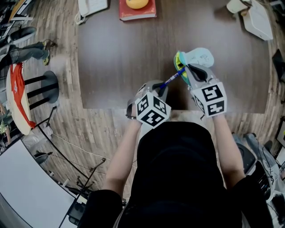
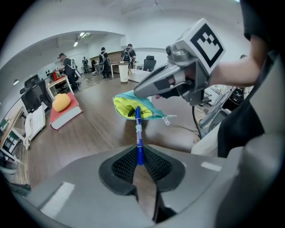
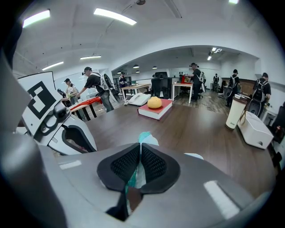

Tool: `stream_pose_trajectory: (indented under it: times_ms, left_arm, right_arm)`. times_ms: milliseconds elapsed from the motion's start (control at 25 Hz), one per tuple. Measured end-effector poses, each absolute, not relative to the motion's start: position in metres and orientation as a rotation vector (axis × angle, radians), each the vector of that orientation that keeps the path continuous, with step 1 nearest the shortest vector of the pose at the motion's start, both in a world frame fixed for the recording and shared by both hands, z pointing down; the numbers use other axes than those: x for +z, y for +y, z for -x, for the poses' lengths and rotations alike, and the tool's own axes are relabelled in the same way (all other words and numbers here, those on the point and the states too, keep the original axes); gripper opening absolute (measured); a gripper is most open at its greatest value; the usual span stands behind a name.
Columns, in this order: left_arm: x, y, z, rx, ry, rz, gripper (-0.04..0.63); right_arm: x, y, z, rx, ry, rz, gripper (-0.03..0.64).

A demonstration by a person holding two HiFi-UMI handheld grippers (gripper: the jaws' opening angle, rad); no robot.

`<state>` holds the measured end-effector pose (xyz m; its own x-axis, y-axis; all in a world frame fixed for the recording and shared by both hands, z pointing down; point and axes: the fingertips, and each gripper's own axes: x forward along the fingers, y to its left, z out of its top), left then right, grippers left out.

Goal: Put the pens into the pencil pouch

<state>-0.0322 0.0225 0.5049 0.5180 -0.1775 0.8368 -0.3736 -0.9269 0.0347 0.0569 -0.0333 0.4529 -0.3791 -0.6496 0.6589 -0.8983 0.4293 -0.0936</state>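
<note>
A blue pen (image 2: 138, 138) is clamped between the pads of my left gripper (image 2: 140, 162), its tip poking into the yellow-lined mouth of a teal pencil pouch (image 2: 133, 107). In the head view the pen (image 1: 173, 78) slants from my left gripper (image 1: 160, 91) up to the pouch (image 1: 193, 59) near the table's front edge. My right gripper (image 1: 189, 71) is shut on the pouch's rim and holds it up. In the right gripper view teal fabric of the pouch (image 3: 141, 140) is pinched between the pads of my right gripper (image 3: 139, 162).
A red book (image 1: 137, 10) with a yellow fruit (image 1: 137, 3) on it lies at the far side of the brown table (image 1: 120, 58). White devices (image 1: 257, 18) sit at the far right corner. A stool (image 1: 46, 84) stands left of the table.
</note>
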Motion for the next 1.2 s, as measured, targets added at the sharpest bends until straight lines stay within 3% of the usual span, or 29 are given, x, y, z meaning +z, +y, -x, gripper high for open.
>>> stream_pose_trajectory:
  times_ms: [1200]
  left_arm:
    - [0.493, 0.001, -0.002, 1.274, -0.518, -2.574, 0.038]
  right_arm:
    - [0.452, -0.030, -0.055, 0.617, -2.171, -1.262, 0.021]
